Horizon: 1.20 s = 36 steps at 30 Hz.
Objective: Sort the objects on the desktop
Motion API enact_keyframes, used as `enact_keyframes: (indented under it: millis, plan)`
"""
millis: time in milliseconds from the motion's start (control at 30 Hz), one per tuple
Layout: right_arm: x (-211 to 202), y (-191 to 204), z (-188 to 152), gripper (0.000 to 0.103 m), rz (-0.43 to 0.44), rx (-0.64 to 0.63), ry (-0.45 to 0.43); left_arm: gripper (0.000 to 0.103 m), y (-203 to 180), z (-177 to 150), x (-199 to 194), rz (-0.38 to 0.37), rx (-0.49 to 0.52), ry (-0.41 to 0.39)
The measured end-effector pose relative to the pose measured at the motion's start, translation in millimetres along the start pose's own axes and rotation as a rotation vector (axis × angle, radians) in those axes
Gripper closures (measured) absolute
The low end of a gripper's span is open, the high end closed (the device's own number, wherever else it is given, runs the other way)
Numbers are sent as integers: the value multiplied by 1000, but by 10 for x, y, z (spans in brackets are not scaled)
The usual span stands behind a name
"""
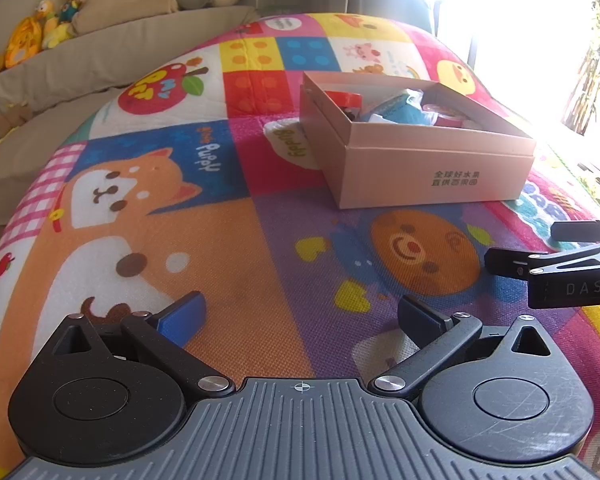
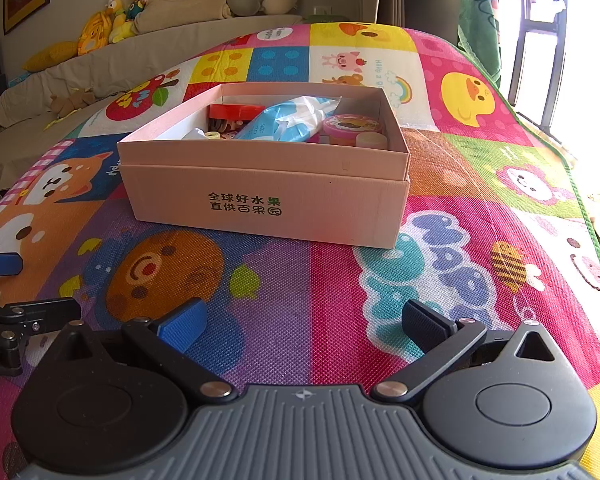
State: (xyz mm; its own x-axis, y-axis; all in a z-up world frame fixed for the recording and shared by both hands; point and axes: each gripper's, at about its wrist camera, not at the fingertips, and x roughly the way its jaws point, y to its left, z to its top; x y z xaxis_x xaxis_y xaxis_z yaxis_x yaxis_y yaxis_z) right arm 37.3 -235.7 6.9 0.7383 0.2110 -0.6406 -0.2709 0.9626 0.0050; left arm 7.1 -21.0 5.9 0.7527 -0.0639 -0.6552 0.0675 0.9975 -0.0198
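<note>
While both grippers hover empty | left gripper and right gripper jaws wide apart | box mid-mat, holding blue pack, red lid, pink tub | pack probably soft, light: pinch its middle.

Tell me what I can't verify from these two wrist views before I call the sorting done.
- Box floor, right wrist view: the near wall and the blue-white packet cover whatever lies low.
- Left wrist view: window glare washes out the box's right side and the pink tub.
- Items under the red lid: too small to identify.
- Mat beneath both open grippers, left gripper and right gripper: hidden by their bodies.
</note>
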Motion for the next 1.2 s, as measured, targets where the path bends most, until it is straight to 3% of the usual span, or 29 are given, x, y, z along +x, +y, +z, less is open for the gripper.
enact_keyframes:
  millis: [1200]
  plan:
    - [-2, 5, -2, 0, 0, 0, 0, 0, 3, 1, -2, -3, -3, -2]
